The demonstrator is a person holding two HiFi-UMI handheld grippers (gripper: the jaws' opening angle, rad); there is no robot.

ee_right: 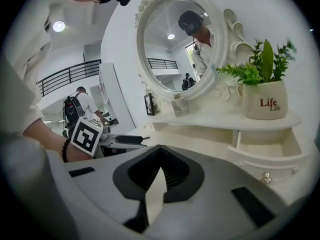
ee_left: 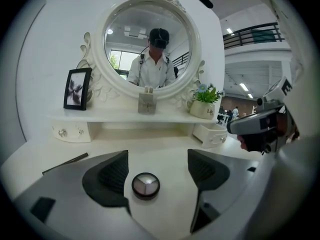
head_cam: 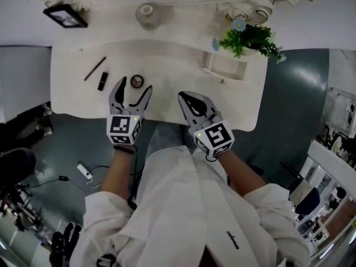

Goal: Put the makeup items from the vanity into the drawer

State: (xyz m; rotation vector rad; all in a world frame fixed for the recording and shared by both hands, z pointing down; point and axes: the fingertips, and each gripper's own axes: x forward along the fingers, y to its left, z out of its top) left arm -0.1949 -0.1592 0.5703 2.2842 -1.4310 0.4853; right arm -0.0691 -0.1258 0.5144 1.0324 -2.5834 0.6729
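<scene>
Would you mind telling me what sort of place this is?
Likely a dressing corner staged in a large open hall, not a home bedroom: a white vanity with a round mirror, and a balcony railing and distant people beyond it.

Plant pot (ee_right: 265,100), right end of the vanity shelf (ee_right: 210,120): "Life" in large dark red letters, and a smaller "Life" just under it, set to the right. In the left gripper view the print on this pot is too small to read.

Shirt (head_cam: 183,204): one short line of small dark print, illegible.

Left cube (head_cam: 123,129) and right cube (head_cam: 216,137): black-and-white square code markers, no letters.
</scene>
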